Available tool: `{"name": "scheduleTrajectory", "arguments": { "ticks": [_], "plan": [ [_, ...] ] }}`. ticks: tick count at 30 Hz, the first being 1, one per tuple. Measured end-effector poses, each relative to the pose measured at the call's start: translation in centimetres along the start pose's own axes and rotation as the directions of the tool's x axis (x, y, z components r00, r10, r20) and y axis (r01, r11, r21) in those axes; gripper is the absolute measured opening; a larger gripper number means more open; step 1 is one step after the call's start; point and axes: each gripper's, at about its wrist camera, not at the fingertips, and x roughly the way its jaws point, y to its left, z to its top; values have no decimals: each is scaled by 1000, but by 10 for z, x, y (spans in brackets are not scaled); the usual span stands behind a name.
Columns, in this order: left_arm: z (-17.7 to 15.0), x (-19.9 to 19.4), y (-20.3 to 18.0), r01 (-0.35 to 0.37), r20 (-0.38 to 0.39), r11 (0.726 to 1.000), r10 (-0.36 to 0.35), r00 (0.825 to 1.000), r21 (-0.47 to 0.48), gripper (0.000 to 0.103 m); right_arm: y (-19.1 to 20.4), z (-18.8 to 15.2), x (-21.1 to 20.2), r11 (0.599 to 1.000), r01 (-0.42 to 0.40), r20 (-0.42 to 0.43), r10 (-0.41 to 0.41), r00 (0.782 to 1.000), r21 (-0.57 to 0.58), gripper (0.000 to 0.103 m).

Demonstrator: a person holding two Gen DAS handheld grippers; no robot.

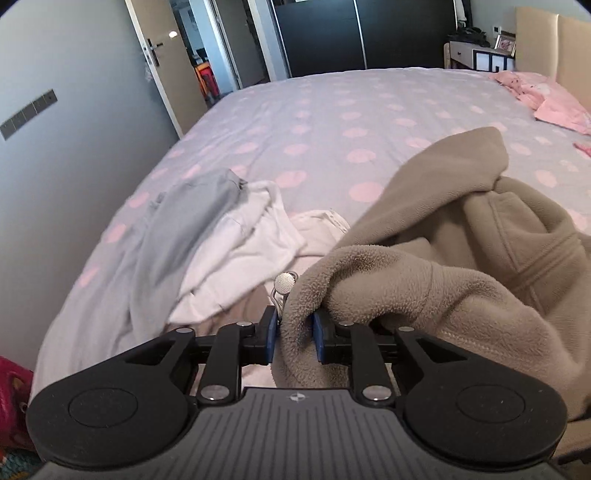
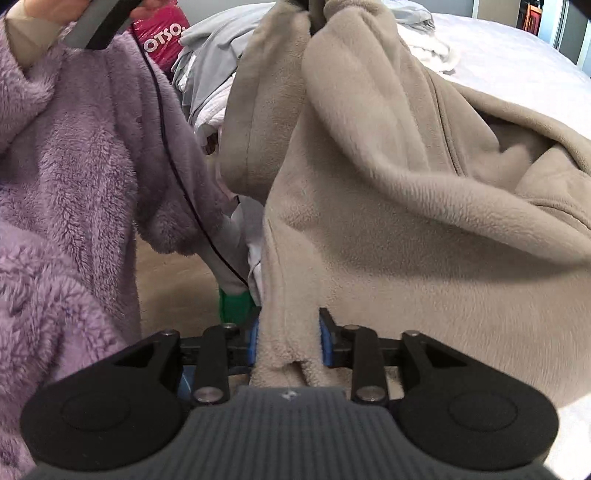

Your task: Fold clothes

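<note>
My left gripper (image 1: 295,328) is clenched on a thick fold of the fleece (image 1: 461,251); the blue pads (image 1: 272,332) press it from both sides, and the beige cloth bulges up and over toward 2 o'clock, hanging clear of the bed (image 1: 332,110). A small metal snap (image 1: 285,283) sticks up just beside the pinched fold at 11 o'clock. Past it, at 10 o'clock, a grey garment (image 1: 184,221) and a white garment (image 1: 251,236) lie crumpled together on the dotted sheet, touching each other. Far off at 2 o'clock a pink cloth (image 1: 546,96) lies by the headboard.

My right gripper (image 2: 288,339) grips another edge of the same fleece (image 2: 388,184); the hem runs down between the pads (image 2: 327,341) and a short tail of it pokes out below them. From there the cloth rises to 12 o'clock, where it is bunched and held up at the top of the frame, and it drapes wide toward 3 o'clock over the bed (image 2: 517,55). At 9 o'clock I see my lilac sleeve (image 2: 74,147), with a black cable (image 2: 173,166) running down it. My hand (image 2: 55,7) shows at 11 o'clock. The grey and white garments peek out behind the fleece at 12 o'clock, beside a pink bag (image 2: 162,33)
</note>
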Motion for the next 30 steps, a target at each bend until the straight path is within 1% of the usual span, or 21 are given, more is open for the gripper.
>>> {"name": "scheduleTrajectory", "arguments": {
  "ticks": [2,3,4,5,6,7,9,12,14,16,17,20,22,25,27,30],
  "plan": [
    [-2,-12,5,20,6,1000,-20,1000,-15,24,1,3,-6,1000,-7,3,7,1000,-3,40],
    [-2,-18,7,30,12,999,-30,999,-21,29,0,5,-11,1000,-7,10,7,1000,-3,40],
    [-2,-26,8,44,22,999,-44,999,-28,38,0,8,-16,1000,-8,17,8,1000,-4,42],
    [-2,-33,9,60,32,997,-58,998,-39,45,0,10,-23,1000,-7,28,7,1000,-1,46],
    [-1,-38,10,77,43,995,-75,996,-56,53,-1,12,-32,1000,-3,43,3,999,3,48],
    [-1,-44,11,101,52,992,-97,994,-75,55,-2,14,-40,1000,2,58,-2,998,5,49],
    [-3,-52,10,171,53,978,-166,985,-119,56,-7,21,-57,1000,30,81,-30,996,2,50],
    [-4,-50,6,269,26,944,-269,963,-192,59,-28,29,-82,994,107,97,-106,990,-4,52],
    [-7,-41,2,304,-3,919,-315,949,-251,60,-32,39,-91,986,168,102,-167,981,-3,52],
    [-11,-29,-2,327,-25,891,-353,935,-315,63,-43,47,-94,978,206,110,-205,973,1,52],
    [-12,-22,-4,326,-36,885,-357,933,-331,63,-54,52,-95,975,222,115,-220,969,3,53],
    [-13,-3,-13,295,-77,886,-343,936,-358,63,-77,66,-92,960,279,116,-276,954,-9,54],
    [-14,8,-18,276,-93,889,-330,939,-365,63,-91,77,-78,947,320,113,-314,943,-41,54],
    [-15,24,-21,251,-126,892,-318,940,-376,64,-112,95,-55,924,370,100,-361,927,-97,58],
    [-16,34,-20,253,-129,883,-326,936,-396,68,-125,107,-37,907,396,85,-388,918,-139,58],
    [-17,50,-18,251,-136,868,-336,932,-428,69,-148,126,-8,882,425,49,-424,904,-205,58]
  ]
}}
